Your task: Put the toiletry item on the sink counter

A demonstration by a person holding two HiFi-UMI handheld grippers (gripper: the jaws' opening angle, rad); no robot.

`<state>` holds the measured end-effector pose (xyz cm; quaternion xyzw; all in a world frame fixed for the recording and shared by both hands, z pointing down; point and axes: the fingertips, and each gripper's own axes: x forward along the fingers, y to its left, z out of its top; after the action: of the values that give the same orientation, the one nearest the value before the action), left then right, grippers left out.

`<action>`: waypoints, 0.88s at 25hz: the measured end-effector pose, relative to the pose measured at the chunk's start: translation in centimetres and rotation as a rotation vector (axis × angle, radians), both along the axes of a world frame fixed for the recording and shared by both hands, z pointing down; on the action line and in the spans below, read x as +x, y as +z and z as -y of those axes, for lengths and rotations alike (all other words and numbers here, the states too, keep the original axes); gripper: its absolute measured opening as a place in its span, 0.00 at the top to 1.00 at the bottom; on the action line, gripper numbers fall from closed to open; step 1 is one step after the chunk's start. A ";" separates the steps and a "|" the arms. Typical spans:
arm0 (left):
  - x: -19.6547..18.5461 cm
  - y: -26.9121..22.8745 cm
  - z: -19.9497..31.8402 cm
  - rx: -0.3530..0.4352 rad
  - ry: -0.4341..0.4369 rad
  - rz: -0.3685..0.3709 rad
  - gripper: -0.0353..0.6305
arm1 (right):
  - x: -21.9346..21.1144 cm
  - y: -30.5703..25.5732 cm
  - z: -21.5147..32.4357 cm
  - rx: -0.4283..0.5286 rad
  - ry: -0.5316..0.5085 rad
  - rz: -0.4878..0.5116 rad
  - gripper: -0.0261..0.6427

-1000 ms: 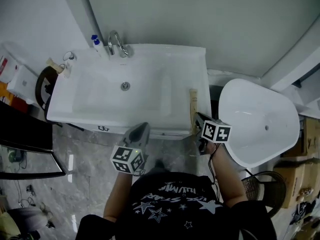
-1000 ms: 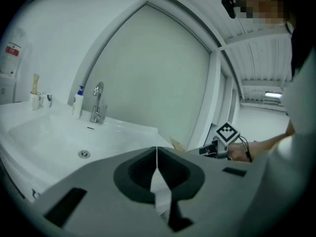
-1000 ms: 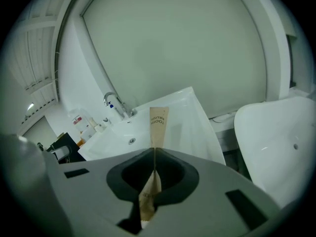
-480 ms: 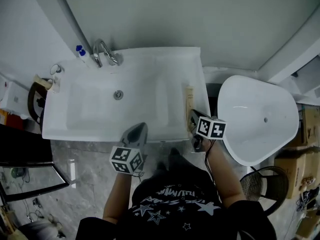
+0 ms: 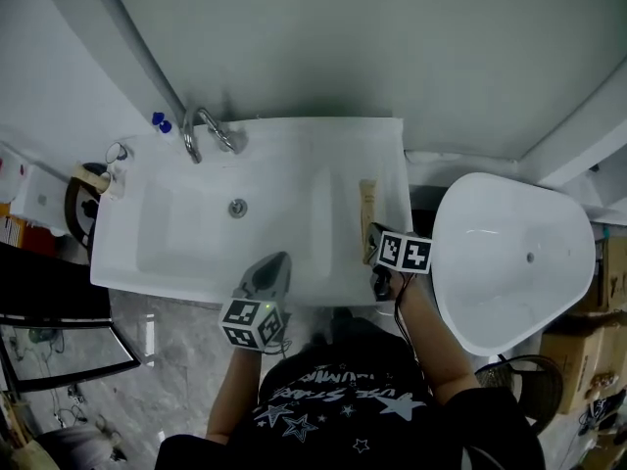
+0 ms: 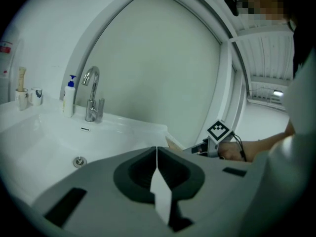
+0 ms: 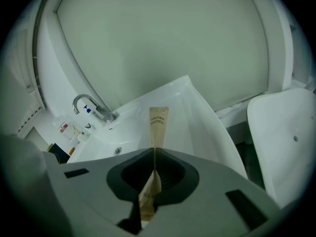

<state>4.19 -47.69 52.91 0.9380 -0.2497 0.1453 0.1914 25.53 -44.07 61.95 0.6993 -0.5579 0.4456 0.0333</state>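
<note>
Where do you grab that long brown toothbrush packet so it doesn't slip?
Grip its near end, coming from the front edge of the counter, as the right tool does. The toothbrush packet is long, flat and thin, so pinching its two wide faces holds it while the rest points along it.

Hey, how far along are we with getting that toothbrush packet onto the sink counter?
Done: the toothbrush packet is already over the right ledge of the sink counter. In hand: the right gripper is shut on its near end; the left gripper is shut and empty. Left: lower it if it isn't resting yet, which I can't tell, then release.
</note>
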 end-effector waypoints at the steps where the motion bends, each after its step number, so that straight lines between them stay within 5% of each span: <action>1: 0.2 0.0 0.2 -0.003 -0.006 -0.002 0.92 | 0.1 0.2 0.3 -0.008 -0.003 0.000 0.93; 19: 2.4 1.1 1.2 -0.037 0.017 0.024 0.92 | 0.9 2.5 2.7 -0.095 -0.012 -0.006 0.92; 22: 2.2 1.0 1.1 -0.036 0.020 0.021 0.92 | 0.4 2.4 2.8 -0.086 -0.030 0.017 0.83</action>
<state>6.43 -48.83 53.93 0.9354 -0.2395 0.1613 0.2041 25.94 -46.85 64.35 0.6850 -0.5489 0.4747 0.0653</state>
